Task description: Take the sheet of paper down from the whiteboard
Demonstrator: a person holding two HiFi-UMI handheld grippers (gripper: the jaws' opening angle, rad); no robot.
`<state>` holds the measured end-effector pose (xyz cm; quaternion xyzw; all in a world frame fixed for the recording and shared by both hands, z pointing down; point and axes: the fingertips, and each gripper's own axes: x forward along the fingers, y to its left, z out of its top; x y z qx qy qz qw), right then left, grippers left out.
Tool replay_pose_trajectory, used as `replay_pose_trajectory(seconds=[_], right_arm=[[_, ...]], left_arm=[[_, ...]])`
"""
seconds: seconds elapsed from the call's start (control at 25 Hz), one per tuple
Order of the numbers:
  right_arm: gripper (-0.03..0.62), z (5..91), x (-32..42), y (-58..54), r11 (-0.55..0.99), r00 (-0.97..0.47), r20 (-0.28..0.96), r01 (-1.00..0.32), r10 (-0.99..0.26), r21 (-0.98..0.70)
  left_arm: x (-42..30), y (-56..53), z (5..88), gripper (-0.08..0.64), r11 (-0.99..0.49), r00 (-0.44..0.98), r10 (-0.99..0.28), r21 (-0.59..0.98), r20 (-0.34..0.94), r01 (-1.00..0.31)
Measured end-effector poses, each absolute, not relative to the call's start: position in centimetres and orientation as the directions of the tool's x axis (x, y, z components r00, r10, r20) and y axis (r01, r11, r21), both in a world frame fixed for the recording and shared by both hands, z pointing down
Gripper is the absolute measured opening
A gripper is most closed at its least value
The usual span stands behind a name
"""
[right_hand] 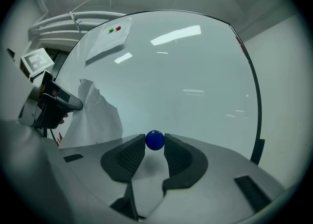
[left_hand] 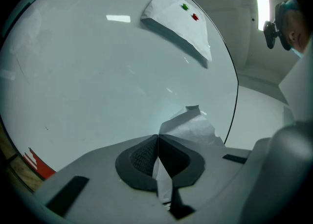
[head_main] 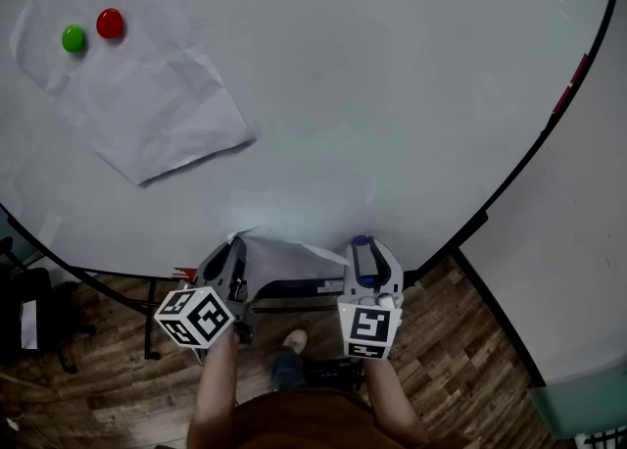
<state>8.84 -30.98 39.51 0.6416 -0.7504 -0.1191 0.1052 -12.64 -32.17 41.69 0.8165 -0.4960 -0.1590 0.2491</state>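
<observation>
Here, left gripper (left_hand: 157, 142) tight on the sheet of paper (left_hand: 193, 125), right gripper (right_hand: 154, 145) beside it, tight on a blue magnet (right_hand: 155, 139).

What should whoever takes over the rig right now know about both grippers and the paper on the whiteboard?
Left gripper: shut on the edge of a loose sheet, low by the whiteboard.
Right gripper: shut on a blue magnet; can't tell whether it is off the board.
Done: that sheet looks free of pins.
Left: a second sheet hangs upper left under a green magnet and a red magnet.
</observation>
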Motion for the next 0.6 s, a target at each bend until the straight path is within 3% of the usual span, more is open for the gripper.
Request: replay_pose_trajectory(seconds=[0.6], right_arm=[[0.133,39.74,9.44,-31.02,0.160,-0.163,0.017,-0.938,-0.986,0.308]], left_arm=[[-11.93,-32.14,41.60,0.025,-0.385,0.459,-0.888,0.576,-0.018,-0.721]])
